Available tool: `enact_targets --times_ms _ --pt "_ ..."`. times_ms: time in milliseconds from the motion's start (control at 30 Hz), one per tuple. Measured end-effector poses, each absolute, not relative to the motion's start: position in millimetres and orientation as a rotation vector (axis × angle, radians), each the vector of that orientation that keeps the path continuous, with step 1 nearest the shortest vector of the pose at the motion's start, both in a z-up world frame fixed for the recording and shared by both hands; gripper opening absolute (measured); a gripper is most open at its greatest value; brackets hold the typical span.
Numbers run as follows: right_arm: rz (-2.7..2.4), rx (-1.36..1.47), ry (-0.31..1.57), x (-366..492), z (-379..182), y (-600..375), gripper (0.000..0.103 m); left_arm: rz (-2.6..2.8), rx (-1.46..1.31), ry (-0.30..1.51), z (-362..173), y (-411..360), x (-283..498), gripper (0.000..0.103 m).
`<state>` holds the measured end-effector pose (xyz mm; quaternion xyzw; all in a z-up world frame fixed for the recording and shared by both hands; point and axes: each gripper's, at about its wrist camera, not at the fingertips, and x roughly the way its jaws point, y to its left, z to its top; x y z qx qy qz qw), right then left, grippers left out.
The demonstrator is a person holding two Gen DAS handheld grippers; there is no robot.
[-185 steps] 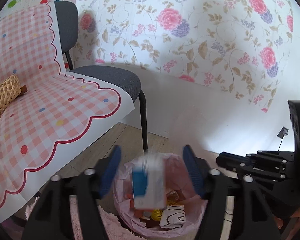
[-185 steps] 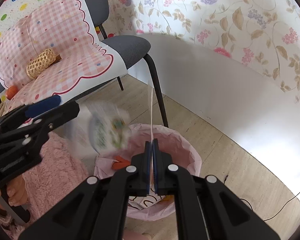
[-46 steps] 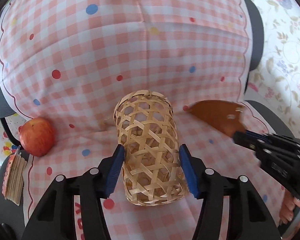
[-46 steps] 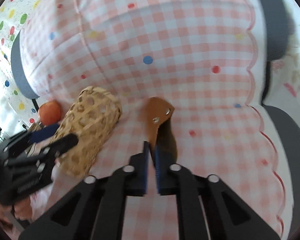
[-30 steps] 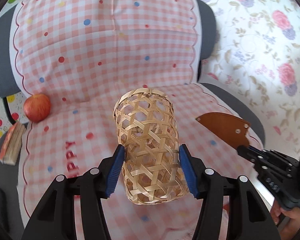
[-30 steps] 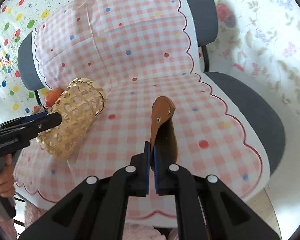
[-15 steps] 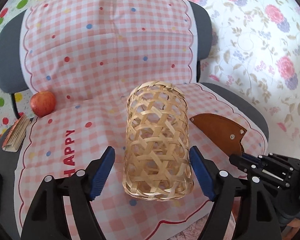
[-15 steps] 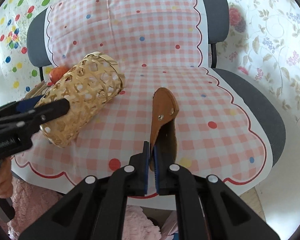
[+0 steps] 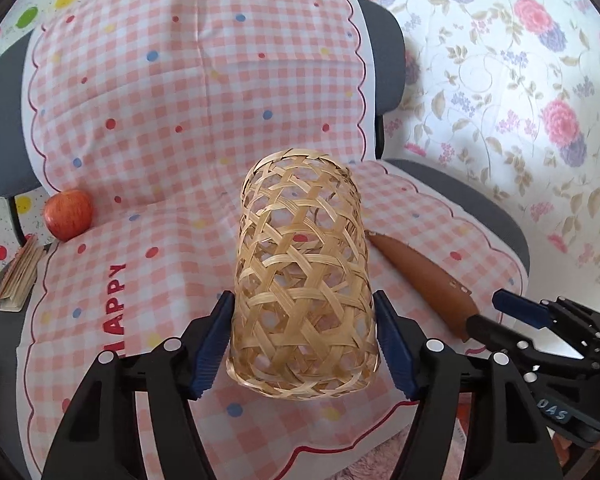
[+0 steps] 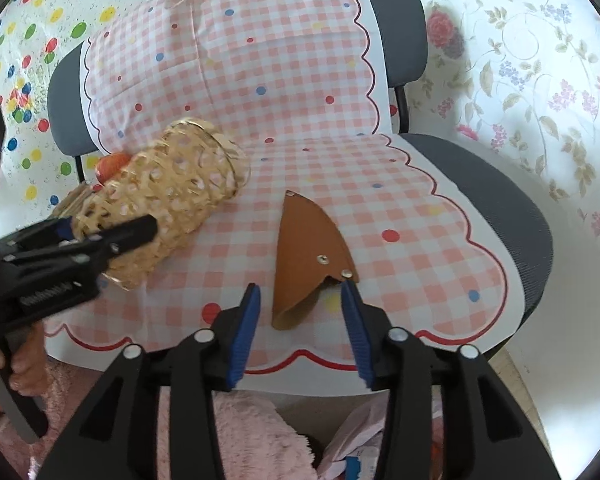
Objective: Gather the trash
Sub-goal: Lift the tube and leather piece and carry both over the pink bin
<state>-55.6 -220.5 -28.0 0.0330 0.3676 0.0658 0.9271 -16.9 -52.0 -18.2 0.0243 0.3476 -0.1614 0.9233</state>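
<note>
The left tongs sit low in the frame's centre, closing around the woven bamboo basket, which lies on its side on the checked cloth; whether the pads press it cannot be told. The right tongs are spreading open; the brown leather pouch lies flat between them at centre frame, untouched. A red apple rests at left.

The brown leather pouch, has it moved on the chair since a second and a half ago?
Yes. The brown leather pouch has come from near the seat's back crease toward the cloth's scalloped front edge, lying flat between the opening right gripper pads.
</note>
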Motion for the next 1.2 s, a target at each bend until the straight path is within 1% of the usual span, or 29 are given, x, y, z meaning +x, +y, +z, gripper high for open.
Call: enact_targets --times_ms 200,267,300,400,600,667,700,733,1033,1200 --pt "0.151 0.120 0.765 -49.5 -35.1 -225.6 0.045 -0.331 0.017 0.714 -16.3 -51.3 -20.7 0.068" --pt "0.160 0.112 0.759 -51.9 -36.1 -221.3 0.041 -0.330 0.017 0.722 -18.8 -52.3 -20.3 0.068" --pt "0.165 0.108 0.758 -53.0 -36.8 -219.3 0.036 -0.330 0.013 0.729 -20.6 -52.5 -19.9 0.068" --pt "0.175 0.114 0.769 -51.9 -40.8 -214.7 0.030 -0.330 0.009 0.732 -22.4 -52.8 -20.8 0.068" --pt "0.152 0.144 0.757 -47.1 -40.0 -210.1 0.029 -0.341 0.003 0.728 -22.8 -53.2 -23.7 0.069" --pt "0.133 0.139 0.750 -46.0 -38.3 -208.7 0.022 -0.345 0.003 0.723 -22.9 -53.7 -27.1 0.069" --pt "0.122 0.140 0.748 -45.8 -37.5 -209.0 0.013 -0.346 0.003 0.724 -22.8 -54.0 -28.5 0.069" --pt "0.117 0.145 0.745 -46.3 -36.6 -210.3 0.007 -0.346 0.003 0.725 -22.5 -54.4 -30.4 0.069" --pt "0.105 0.145 0.687 -69.5 -10.5 -232.4 0.005 -0.387 -0.018 0.730 -17.3 -54.7 -49.3 0.069" --pt "0.078 0.121 0.683 -103.1 4.2 -245.5 0.005 -0.458 0.005 0.703 -8.1 -71.4 -76.3 0.069"
